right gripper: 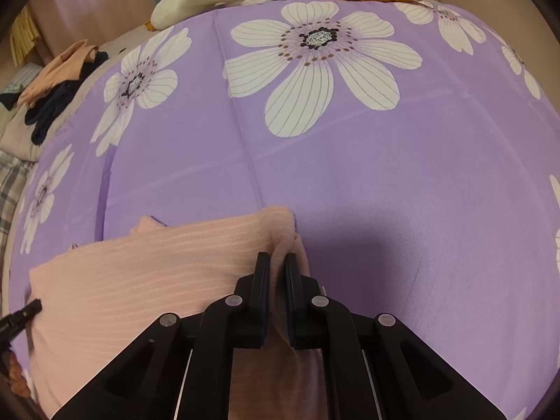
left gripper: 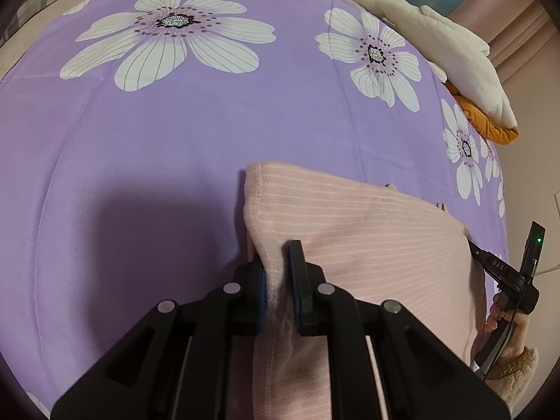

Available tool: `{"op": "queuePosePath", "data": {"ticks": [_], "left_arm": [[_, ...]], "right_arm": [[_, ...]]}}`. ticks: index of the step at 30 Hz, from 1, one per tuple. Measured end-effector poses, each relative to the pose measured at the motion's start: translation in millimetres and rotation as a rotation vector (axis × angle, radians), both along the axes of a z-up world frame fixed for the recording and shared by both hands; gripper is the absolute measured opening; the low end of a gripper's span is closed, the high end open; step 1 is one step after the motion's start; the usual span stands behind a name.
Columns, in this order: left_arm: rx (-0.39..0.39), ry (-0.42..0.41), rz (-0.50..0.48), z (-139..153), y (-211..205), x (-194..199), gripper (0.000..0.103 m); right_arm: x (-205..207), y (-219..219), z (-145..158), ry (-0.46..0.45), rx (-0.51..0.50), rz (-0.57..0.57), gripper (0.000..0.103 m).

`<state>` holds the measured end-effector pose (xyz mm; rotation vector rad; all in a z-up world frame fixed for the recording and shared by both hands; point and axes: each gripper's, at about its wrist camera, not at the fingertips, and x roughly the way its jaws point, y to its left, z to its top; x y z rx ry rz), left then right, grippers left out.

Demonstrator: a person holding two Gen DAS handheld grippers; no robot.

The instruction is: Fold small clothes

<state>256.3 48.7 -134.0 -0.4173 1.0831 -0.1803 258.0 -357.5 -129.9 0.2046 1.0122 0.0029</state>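
Observation:
A small pink garment with thin white stripes (left gripper: 367, 231) hangs stretched between my two grippers above a purple flowered sheet (left gripper: 140, 133). My left gripper (left gripper: 278, 266) is shut on the garment's left hemmed edge. My right gripper (right gripper: 278, 273) is shut on the garment's right edge; the garment (right gripper: 140, 280) spreads to the left in the right wrist view. The right gripper also shows at the far right of the left wrist view (left gripper: 472, 245), and the left gripper at the far left of the right wrist view (right gripper: 35, 304).
A white plush toy (left gripper: 448, 49) with orange fabric (left gripper: 490, 122) lies at the sheet's far right edge. In the right wrist view a pile of peach and dark clothes (right gripper: 59, 84) lies beyond the sheet's left edge. The sheet (right gripper: 420, 192) lies flat and creased.

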Motion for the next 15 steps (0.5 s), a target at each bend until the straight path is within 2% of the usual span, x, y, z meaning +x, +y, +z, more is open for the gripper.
{"op": "queuePosePath", "data": {"ticks": [4, 9, 10, 13, 15], "left_arm": [[-0.025, 0.007, 0.027, -1, 2, -1, 0.013], [-0.011, -0.002, 0.026, 2, 0, -4, 0.017], [-0.013, -0.005, 0.024, 4, -2, -5, 0.024], [0.011, -0.002, 0.038, 9, -7, -13, 0.064], [0.046, -0.026, 0.039, 15, -10, -22, 0.066]], "right_arm": [[-1, 0, -1, -0.005, -0.004, 0.002, 0.006], [-1, 2, -2, -0.013, -0.013, -0.001, 0.006], [-1, 3, -2, -0.015, -0.018, -0.001, 0.006], [-3, 5, -2, -0.025, -0.027, -0.005, 0.006], [-3, 5, -2, -0.031, -0.027, -0.006, 0.006]]}}
